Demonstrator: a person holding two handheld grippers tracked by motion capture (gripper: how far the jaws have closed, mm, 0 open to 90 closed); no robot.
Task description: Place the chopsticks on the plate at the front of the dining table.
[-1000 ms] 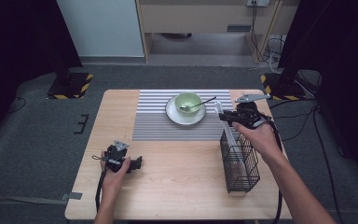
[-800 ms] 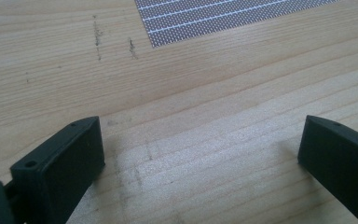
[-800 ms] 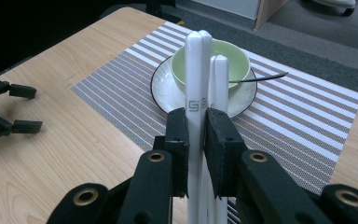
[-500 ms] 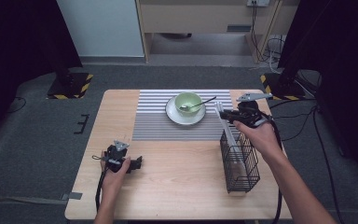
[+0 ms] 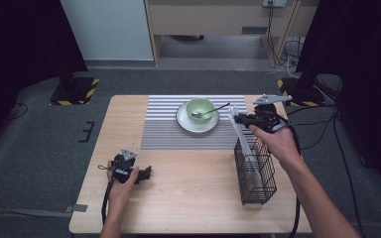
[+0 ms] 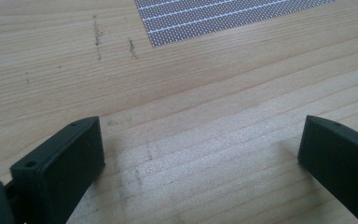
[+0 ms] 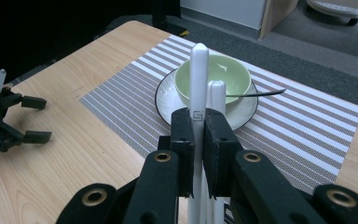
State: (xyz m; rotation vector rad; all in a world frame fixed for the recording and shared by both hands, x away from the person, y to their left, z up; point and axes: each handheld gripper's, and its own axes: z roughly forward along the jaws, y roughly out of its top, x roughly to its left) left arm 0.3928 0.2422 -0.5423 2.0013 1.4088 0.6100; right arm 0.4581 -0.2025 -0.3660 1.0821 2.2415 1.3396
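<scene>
My right gripper point(image 5: 238, 118) point(image 7: 199, 126) is shut on a pair of white chopsticks point(image 7: 199, 79). They stand upright between its jaws in the right gripper view. In the high view the chopsticks point(image 5: 243, 136) slant from the gripper down into a black wire basket point(image 5: 255, 171) at the table's right. My left gripper point(image 5: 148, 172) point(image 6: 200, 149) rests on the wood at the front left, open, with only bare table between its jaws. It also appears far off as the left gripper point(image 7: 37, 119) in the right gripper view.
A pale green bowl point(image 5: 200, 107) with a dark spoon point(image 5: 217, 108) in it sits on a white plate point(image 5: 186, 121). The plate lies on a grey striped placemat point(image 5: 163, 124) at the table's back middle. Dark floor surrounds the table.
</scene>
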